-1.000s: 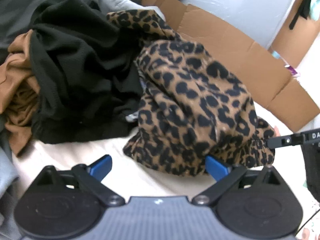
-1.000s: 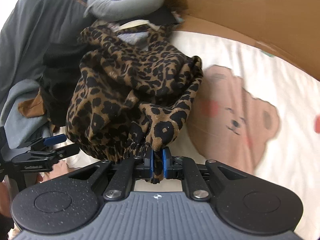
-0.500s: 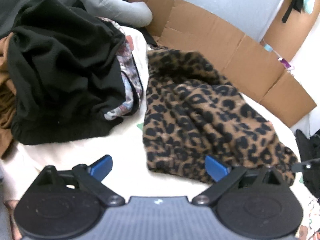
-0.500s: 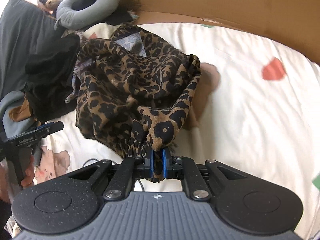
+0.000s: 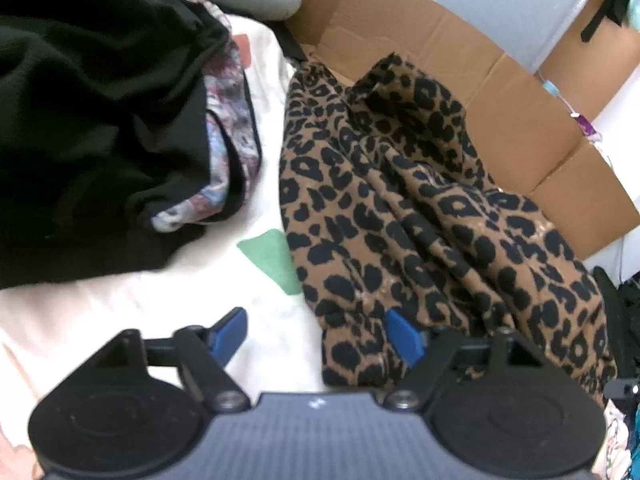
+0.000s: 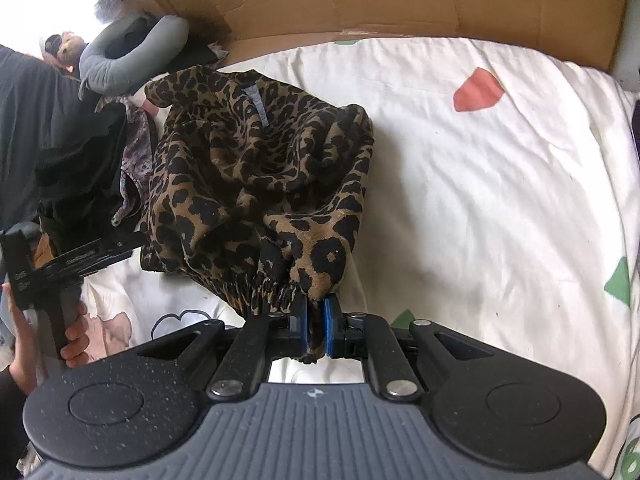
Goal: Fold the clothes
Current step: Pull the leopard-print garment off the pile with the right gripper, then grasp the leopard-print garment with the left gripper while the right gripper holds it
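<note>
The right tongs are pinching the gathered elastic edge of the leopard-print garment, fingers closed tight on a small bunch of fabric. The left tongs are standing wide open and holding nothing, one finger over the bare bed sheet, the other at the garment's near hem.

The garment is lying rumpled on the bed, just beside the black clothes heaped to one side, with the cardboard behind it.

Judging from this, the garment is being spread out for folding. To do that well, the left tongs should be taking the same elastic edge further along, then both drawing apart evenly so the cloth is lying flat, clear of the heap.
</note>
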`<state>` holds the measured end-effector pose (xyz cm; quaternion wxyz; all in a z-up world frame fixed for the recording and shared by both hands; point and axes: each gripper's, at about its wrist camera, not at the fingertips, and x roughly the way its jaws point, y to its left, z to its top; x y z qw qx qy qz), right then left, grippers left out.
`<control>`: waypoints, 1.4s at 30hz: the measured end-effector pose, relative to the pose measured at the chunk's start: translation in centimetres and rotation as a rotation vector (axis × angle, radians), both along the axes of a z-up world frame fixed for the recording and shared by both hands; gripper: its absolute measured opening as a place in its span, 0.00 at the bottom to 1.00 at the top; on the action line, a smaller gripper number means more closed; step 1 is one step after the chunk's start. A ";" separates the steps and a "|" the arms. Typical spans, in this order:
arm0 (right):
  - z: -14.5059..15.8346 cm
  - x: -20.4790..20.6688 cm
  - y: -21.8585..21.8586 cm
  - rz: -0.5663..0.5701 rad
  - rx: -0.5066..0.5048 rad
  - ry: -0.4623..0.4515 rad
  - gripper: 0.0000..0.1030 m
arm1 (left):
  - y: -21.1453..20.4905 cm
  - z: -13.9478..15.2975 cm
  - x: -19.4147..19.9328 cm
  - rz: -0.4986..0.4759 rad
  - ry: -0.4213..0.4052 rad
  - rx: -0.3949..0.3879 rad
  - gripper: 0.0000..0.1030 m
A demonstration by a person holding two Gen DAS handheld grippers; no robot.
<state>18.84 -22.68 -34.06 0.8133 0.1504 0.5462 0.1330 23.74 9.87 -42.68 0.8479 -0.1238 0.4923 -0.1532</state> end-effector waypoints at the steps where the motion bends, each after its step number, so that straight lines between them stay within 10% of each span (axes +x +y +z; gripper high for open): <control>1: -0.3 -0.1 -0.1 -0.005 0.006 -0.001 0.06 | -0.1 -0.4 0.5 -0.004 0.012 -0.002 0.65; 9: -2.5 0.3 0.6 0.036 -0.018 -0.029 0.12 | -0.6 -1.9 2.1 -0.006 0.057 -0.036 0.28; 11: -3.0 0.7 0.5 0.031 -0.002 -0.024 0.28 | -0.7 -1.9 2.2 -0.001 0.056 -0.027 0.21; 13: -3.7 1.3 0.4 0.013 0.019 -0.015 0.47 | -0.7 -1.2 1.7 0.015 0.059 -0.040 0.19; 26: -8.0 3.3 -2.1 -0.089 0.124 0.068 0.58 | 0.5 -0.6 0.3 0.061 0.076 -0.041 0.15; 30: -8.8 4.3 -1.2 -0.075 0.122 0.080 0.46 | 0.5 -0.5 0.2 0.058 0.079 -0.020 0.15; 32: -8.7 4.6 -0.9 -0.067 0.122 0.086 0.17 | 0.5 -0.5 0.1 0.057 0.078 -0.014 0.15; 34: -8.4 4.9 -0.6 -0.059 0.126 0.086 0.10 | 0.5 -0.3 0.0 0.060 0.076 -0.013 0.15; 42: -5.4 4.0 -0.8 -0.038 0.112 0.017 0.05 | 0.6 1.6 -1.4 0.048 0.064 -0.017 0.13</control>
